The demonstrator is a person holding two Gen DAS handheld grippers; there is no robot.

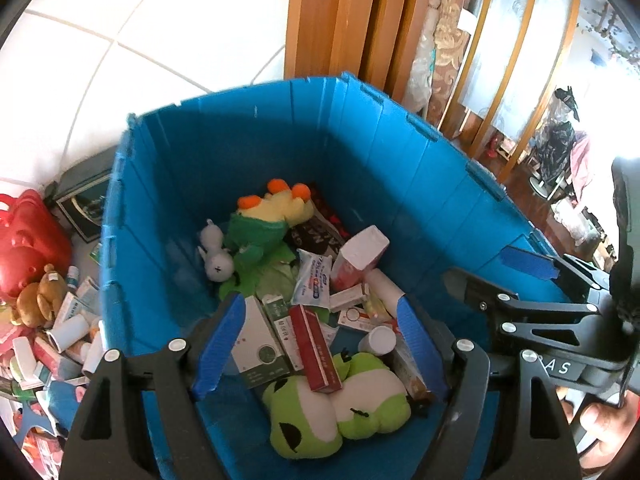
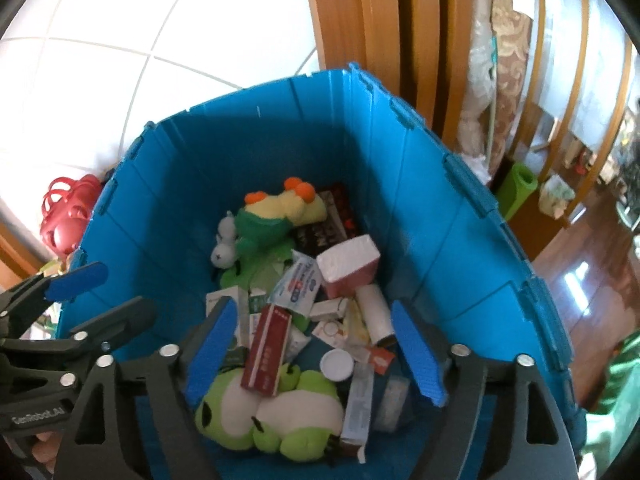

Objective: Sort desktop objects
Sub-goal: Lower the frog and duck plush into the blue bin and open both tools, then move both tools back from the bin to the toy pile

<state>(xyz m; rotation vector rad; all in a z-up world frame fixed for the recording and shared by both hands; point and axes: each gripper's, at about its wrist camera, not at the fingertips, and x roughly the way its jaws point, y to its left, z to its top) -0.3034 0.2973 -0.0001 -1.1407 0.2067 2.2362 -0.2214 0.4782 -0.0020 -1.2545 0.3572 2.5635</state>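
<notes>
A blue crate (image 1: 168,184) (image 2: 440,216) holds sorted items: a green frog plush (image 1: 340,412) (image 2: 268,412), a red carton (image 1: 316,348) (image 2: 266,350), a green and yellow plush (image 1: 264,224) (image 2: 276,216), a pink box (image 1: 360,256) (image 2: 348,266), a white plush (image 1: 216,252) and several small boxes. My left gripper (image 1: 320,336) hangs open and empty above the crate. My right gripper (image 2: 312,344) is open and empty above it too. Each gripper shows at the other view's edge.
Left of the crate lies a pile of small boxes and bottles (image 1: 60,336), a brown bear plush (image 1: 38,300) and a red plastic basket (image 1: 24,236) (image 2: 64,216). Wooden panels (image 1: 352,20) and white floor tiles (image 1: 100,40) lie beyond.
</notes>
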